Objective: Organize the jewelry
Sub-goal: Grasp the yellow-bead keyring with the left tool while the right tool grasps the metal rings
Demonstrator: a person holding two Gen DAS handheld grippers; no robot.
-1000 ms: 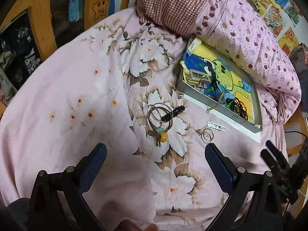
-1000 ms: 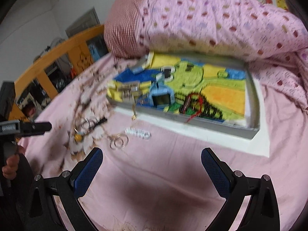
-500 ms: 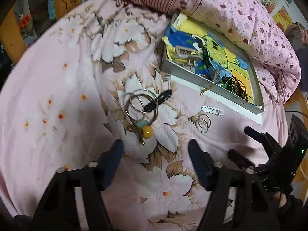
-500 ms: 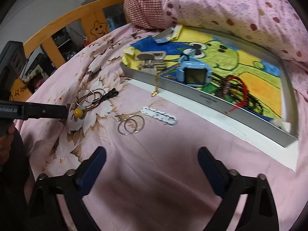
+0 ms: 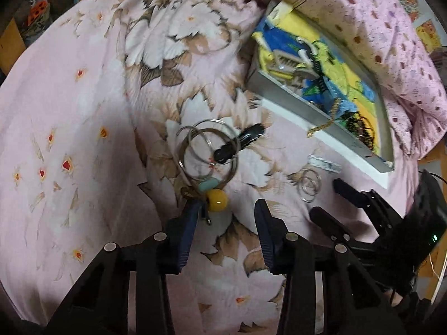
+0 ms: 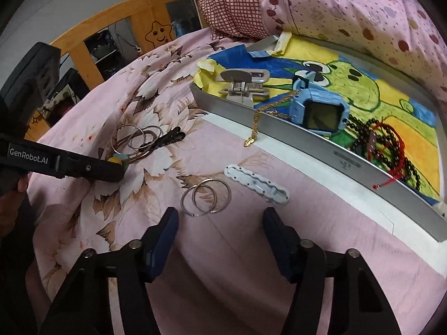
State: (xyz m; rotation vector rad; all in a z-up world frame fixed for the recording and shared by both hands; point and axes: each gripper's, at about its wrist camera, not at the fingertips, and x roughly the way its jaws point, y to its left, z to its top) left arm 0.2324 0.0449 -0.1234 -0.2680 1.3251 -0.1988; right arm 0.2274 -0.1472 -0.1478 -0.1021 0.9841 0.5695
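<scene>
Loose jewelry lies on a pink floral bedsheet. My left gripper is open, its fingers either side of a yellow bead tied to several silver bangles, with a black hair clip across them. My right gripper is open, just short of a pair of small silver rings and a white clip. A shallow silver tray holds a blue watch, a silver claw clip, dark and red bead bracelets and a gold chain that hangs over its rim.
A pink dotted pillow and a checked pillow lie behind the tray. A wooden bed rail runs along the far left. The right gripper's body sits close on the right in the left wrist view.
Both grippers have moved forward and down toward the jewelry, and their jaws have narrowed. The left one now reaches the yellow bead; the right one now nears the small rings.
</scene>
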